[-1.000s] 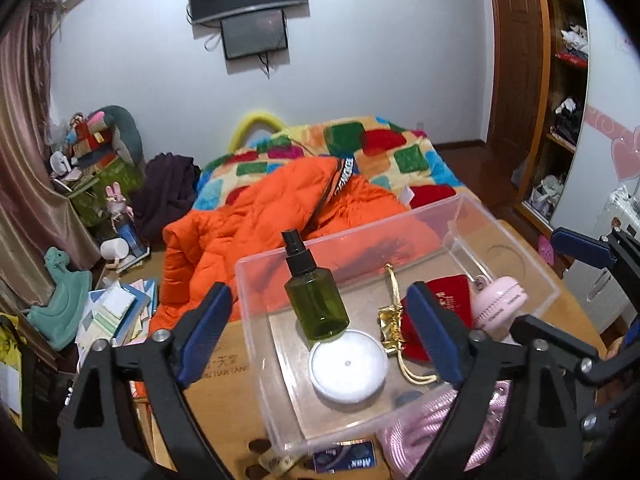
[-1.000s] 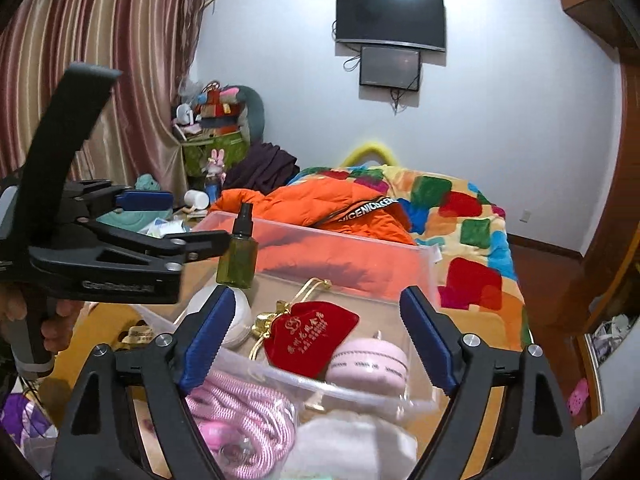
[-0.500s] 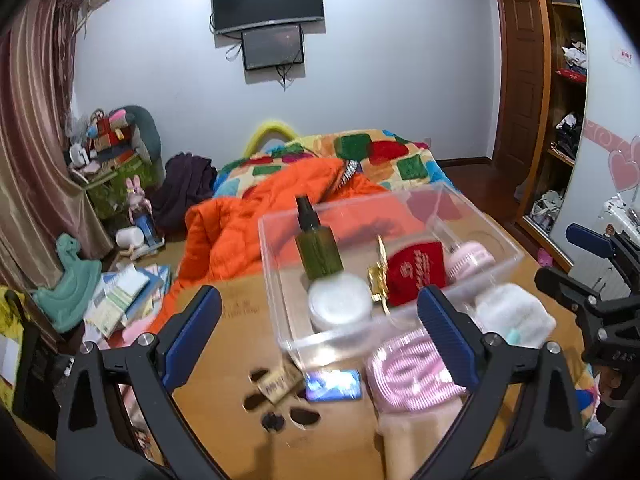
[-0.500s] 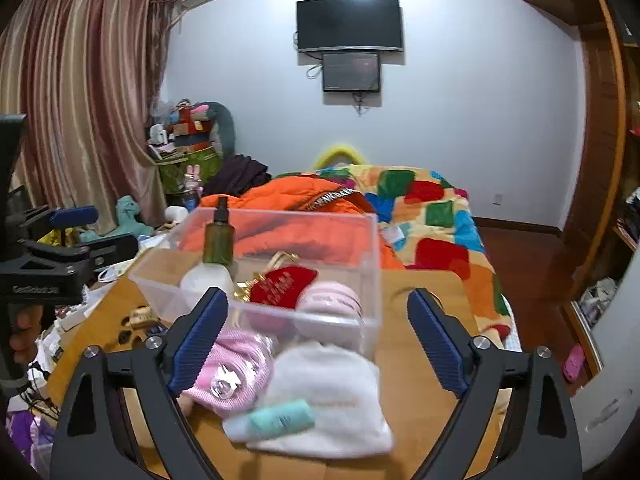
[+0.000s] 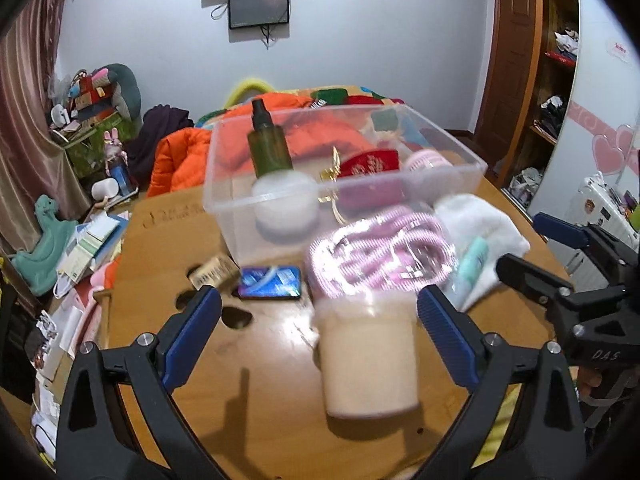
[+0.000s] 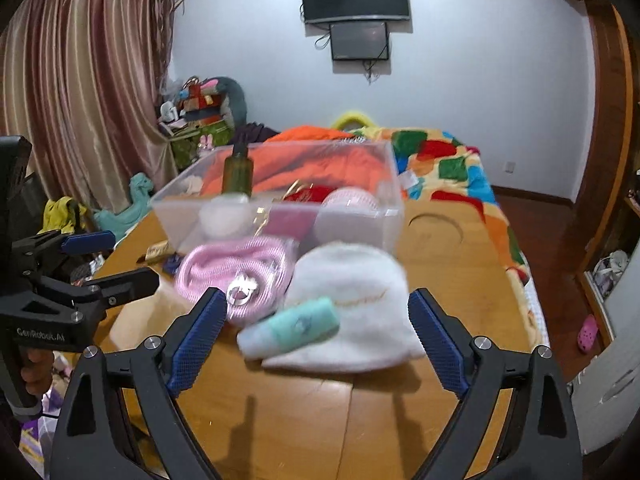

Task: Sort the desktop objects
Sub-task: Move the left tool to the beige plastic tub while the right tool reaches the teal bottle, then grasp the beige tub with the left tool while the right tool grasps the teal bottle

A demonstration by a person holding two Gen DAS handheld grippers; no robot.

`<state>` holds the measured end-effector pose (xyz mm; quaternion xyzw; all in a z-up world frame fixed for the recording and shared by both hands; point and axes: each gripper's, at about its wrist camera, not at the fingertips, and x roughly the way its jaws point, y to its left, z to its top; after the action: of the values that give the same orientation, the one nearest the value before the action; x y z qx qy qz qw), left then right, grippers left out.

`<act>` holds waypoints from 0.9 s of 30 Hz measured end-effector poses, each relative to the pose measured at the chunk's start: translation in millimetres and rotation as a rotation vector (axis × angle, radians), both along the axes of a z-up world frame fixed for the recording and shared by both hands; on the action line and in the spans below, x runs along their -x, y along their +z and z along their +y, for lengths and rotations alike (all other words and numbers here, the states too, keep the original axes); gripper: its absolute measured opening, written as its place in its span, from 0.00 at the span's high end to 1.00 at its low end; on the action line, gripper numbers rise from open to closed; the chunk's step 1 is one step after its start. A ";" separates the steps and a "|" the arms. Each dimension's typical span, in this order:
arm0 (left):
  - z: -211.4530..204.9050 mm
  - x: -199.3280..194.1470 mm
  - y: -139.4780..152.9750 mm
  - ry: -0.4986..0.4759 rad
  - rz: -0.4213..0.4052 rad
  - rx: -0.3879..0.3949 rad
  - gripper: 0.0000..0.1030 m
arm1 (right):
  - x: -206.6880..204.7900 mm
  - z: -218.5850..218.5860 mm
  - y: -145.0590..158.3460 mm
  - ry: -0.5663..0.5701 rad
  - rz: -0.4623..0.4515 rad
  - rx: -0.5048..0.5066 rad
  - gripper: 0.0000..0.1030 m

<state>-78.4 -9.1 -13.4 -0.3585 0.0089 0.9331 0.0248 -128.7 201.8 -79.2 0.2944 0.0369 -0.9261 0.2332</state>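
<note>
The cream cup [image 5: 370, 354] stands upright on the bench [image 5: 260, 420] right between the left gripper's [image 5: 318, 338] jaws, which have just been opening and stand wide, untouching. The teal tube [image 6: 292, 326] lies crosswise on the white hat [image 6: 352, 284] before the right gripper's [image 6: 314, 334] wide, empty jaws. Pink cable bundle [image 5: 380, 256] and clear bin [image 5: 400, 184] crowd behind
</note>
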 end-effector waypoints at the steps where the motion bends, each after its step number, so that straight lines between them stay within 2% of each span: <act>1: 2.2 -1.2 -3.0 -0.002 -0.005 -0.002 0.03 | -1.7 -0.7 -4.0 0.007 -0.006 -0.001 0.12; 8: 9.7 7.4 -26.9 -0.010 -0.078 -0.024 0.03 | -4.1 -3.0 -21.9 0.041 -0.030 -0.003 0.12; 20: 0.3 8.6 -42.4 -0.021 -0.077 -0.094 0.03 | -0.1 -17.7 -35.0 0.122 -0.017 -0.023 0.12; 24: -4.9 3.8 -39.6 -0.024 -0.057 -0.094 0.04 | -0.2 -20.9 -39.3 0.124 0.001 -0.081 0.12; 27: -8.9 -1.2 -38.2 -0.031 -0.057 -0.096 0.09 | -4.9 -27.5 -43.0 0.120 0.030 -0.136 0.12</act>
<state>-77.3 -18.1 -51.6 -0.3831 -0.0310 0.9214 0.0568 -123.8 174.3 -122.2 0.2929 0.1210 -0.9101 0.2671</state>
